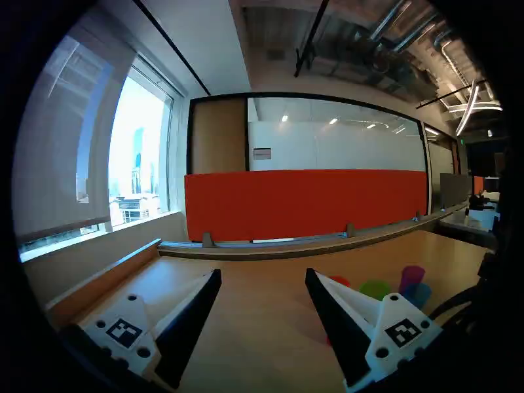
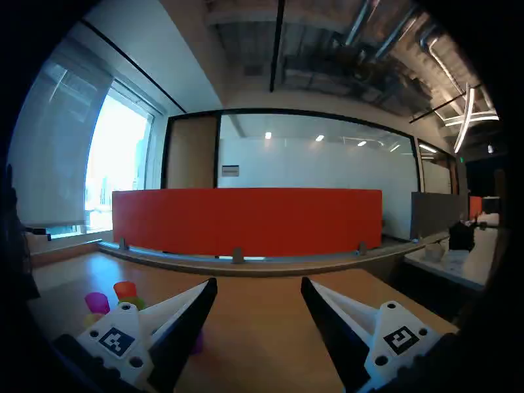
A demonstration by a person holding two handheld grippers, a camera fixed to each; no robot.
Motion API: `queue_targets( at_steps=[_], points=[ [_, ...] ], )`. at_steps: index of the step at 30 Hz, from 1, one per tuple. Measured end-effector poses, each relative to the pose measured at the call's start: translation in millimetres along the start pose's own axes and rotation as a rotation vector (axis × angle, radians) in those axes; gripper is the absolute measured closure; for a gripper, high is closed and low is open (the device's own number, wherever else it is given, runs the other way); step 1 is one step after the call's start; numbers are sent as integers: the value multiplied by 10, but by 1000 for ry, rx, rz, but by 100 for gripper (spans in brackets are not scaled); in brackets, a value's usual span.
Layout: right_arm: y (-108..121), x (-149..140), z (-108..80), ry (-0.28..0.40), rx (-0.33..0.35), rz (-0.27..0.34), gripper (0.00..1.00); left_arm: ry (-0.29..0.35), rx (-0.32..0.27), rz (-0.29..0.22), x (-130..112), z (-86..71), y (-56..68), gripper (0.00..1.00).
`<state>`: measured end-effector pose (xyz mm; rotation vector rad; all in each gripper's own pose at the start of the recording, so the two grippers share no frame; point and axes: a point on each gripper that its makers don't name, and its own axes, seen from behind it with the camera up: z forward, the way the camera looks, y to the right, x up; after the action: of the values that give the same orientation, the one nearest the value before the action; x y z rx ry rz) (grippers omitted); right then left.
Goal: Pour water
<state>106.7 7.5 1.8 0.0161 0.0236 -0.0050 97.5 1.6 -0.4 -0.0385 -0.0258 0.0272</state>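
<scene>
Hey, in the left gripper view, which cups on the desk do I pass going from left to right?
red cup → green cup → purple cup

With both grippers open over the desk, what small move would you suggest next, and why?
Probably turn the left gripper toward the cups at the right of its view. It and the right gripper are both open and empty, with bare desk between their fingers. The cups stand off to the side, so nothing is lined up for a grasp yet.
</scene>
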Motion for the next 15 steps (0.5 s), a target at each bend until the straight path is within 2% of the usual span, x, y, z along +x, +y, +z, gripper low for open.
queue_targets(
  at_steps=[9,15],
  points=[
    [-29,447,85,-8,21,-8,1,-36,-42,0,283,98,63,5],
    [-105,560,118,-18,46,-1,1,-54,-67,-5,370,167,91,5]
  ],
)
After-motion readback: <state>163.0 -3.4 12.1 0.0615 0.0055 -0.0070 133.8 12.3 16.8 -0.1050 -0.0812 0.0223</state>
